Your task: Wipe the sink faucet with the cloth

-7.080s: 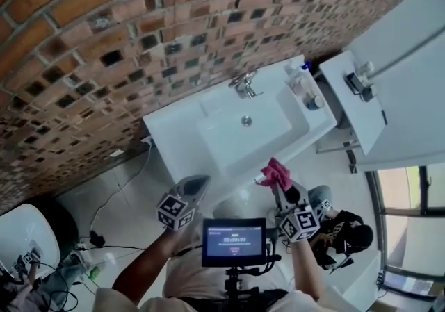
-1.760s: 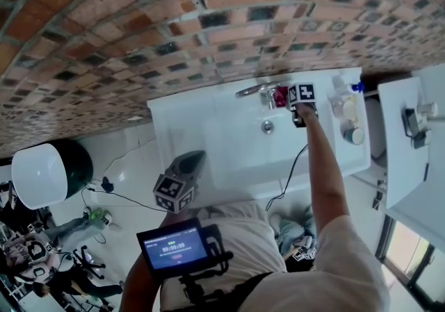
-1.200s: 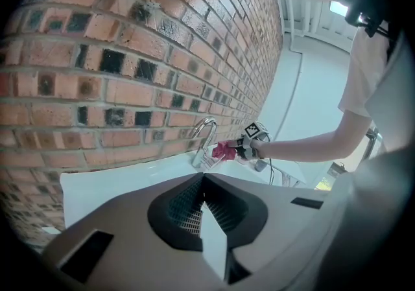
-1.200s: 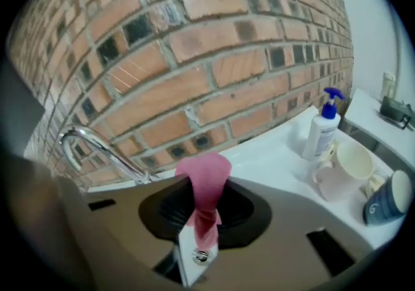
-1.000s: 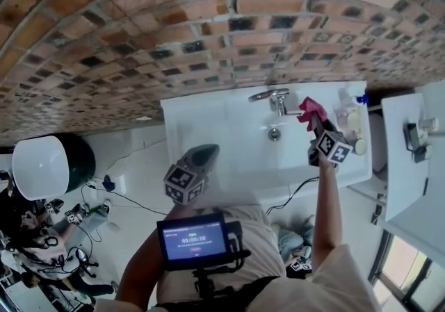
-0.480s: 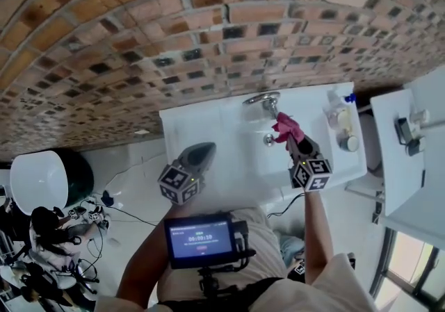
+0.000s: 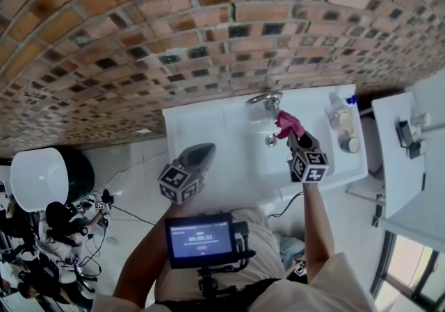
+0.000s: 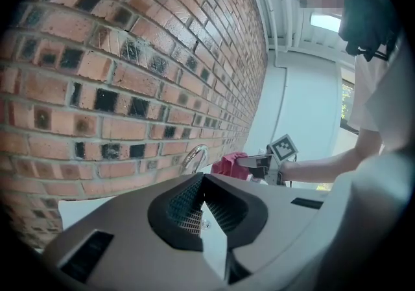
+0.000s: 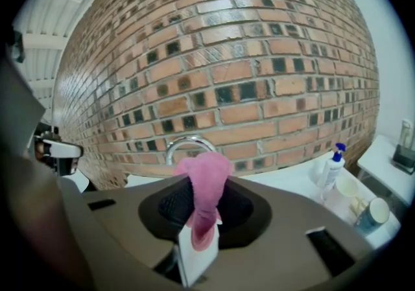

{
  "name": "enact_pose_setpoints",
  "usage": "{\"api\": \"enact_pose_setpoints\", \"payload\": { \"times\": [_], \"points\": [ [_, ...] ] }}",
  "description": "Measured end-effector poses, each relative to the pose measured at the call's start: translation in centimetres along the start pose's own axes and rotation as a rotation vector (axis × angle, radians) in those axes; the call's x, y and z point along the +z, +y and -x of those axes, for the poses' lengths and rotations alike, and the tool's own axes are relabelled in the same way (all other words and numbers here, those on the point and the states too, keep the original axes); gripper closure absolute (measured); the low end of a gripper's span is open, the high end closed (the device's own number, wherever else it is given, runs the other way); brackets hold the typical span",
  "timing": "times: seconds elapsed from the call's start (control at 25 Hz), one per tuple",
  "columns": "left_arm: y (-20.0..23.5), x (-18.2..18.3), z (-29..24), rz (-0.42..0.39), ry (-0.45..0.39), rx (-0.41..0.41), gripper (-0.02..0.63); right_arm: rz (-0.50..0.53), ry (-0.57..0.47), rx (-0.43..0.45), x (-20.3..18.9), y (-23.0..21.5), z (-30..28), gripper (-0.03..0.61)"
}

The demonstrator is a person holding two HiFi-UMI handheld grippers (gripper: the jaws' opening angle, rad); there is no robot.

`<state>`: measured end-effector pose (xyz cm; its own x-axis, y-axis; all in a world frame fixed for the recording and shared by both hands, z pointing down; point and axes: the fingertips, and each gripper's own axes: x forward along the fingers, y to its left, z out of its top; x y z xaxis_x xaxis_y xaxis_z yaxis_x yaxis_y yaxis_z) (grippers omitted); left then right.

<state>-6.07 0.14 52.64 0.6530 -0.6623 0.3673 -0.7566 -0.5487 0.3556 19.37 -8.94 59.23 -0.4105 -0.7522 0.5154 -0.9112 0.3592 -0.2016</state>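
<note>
Pink cloth (image 9: 204, 186), one item, is bunching upward between the jaws of the right gripper (image 9: 201, 221), which is clamping firmly on its lower fold. Chrome faucet (image 9: 188, 144), one item, is rising at the back rim of the white sink (image 7: 188, 123), against the brick wall. It is sitting dead ahead of the cloth and a touch to its left, near but not touching (its curved spout is showing broadside in the right gripper view, running across the line of approach). The coming move is likely a short push forward, then strokes along that curve. The left gripper (image 7: 198, 158), jaws drawn together on nothing, is waiting well apart over the sink's left front edge, so the right one is much nearer. A spray bottle (image 9: 332, 163) is standing to the right on the sink deck.
</note>
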Motion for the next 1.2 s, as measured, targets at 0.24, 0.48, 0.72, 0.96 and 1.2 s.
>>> {"api": "enact_pose_setpoints", "payload": {
  "times": [0.24,0.48,0.72,0.96,1.2],
  "points": [
    [0.1,-0.2,0.5,0.009,0.003,0.021,0.624,-0.111,0.123,-0.041,1.6,-7.3,-6.2,0.489],
    [0.5,-0.4,1.2,0.015,0.01,0.047,0.624,-0.088,0.295,-0.038,0.1,-10.7,-13.0,0.489],
    [1.9,-0.3,0.8,0.038,0.008,0.077,0.624,-0.076,0.494,0.07,-4.4,-10.9,-17.8,0.486],
    [2.1,0.3,-1.0,0.039,0.002,0.07,0.624,-0.136,0.601,0.173,-7.2,-10.7,-20.3,0.483],
    [1.8,-0.1,-1.7,0.036,0.017,0.061,0.624,-0.173,0.639,0.19,-8.4,-11.2,-21.5,0.483]
  ]
}}
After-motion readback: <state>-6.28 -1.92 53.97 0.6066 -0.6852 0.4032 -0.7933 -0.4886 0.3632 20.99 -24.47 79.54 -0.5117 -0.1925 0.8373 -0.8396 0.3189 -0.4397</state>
